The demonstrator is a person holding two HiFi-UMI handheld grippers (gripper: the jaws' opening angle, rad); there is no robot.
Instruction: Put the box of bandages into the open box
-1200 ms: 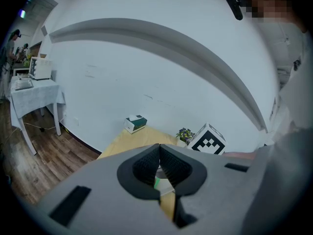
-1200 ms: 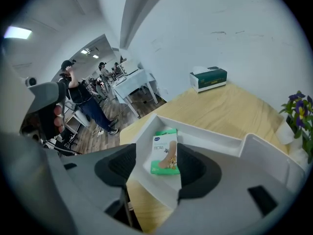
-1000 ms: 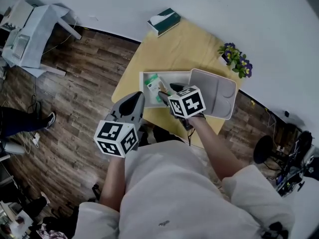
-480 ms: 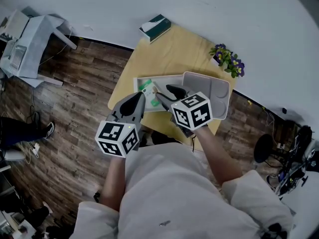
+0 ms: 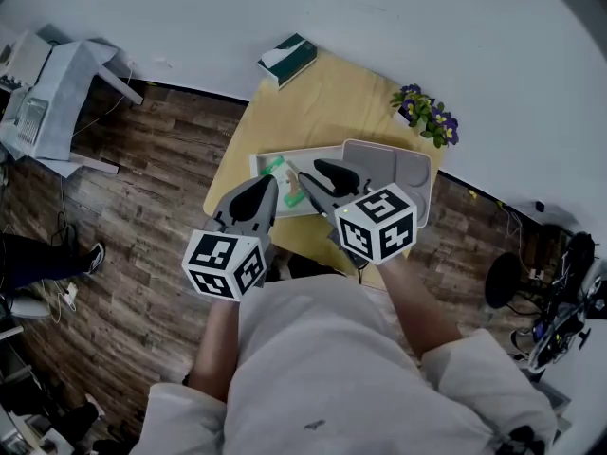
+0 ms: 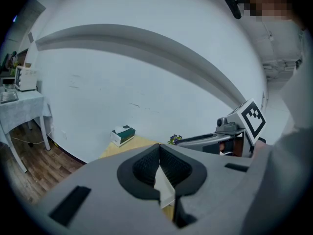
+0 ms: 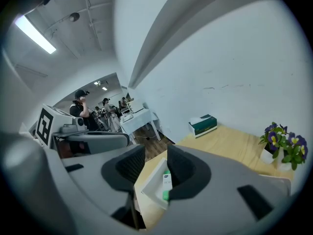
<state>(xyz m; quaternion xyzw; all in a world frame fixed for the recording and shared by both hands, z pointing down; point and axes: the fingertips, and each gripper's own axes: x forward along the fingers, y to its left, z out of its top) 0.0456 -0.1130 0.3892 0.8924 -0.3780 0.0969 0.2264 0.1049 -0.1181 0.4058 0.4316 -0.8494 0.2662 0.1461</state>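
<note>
Right hand-held gripper (image 5: 312, 172) higher, narrower, empty

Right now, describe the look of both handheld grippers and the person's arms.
Both the left gripper and right gripper have smooth grey shells tapering to two jaws lined with dark ribbed pads. Each carries a white cube printed with black square markers. The right gripper's jaws have just been closing, nothing between them. The person wears a white short-sleeved top; the forearms are bare.
</note>
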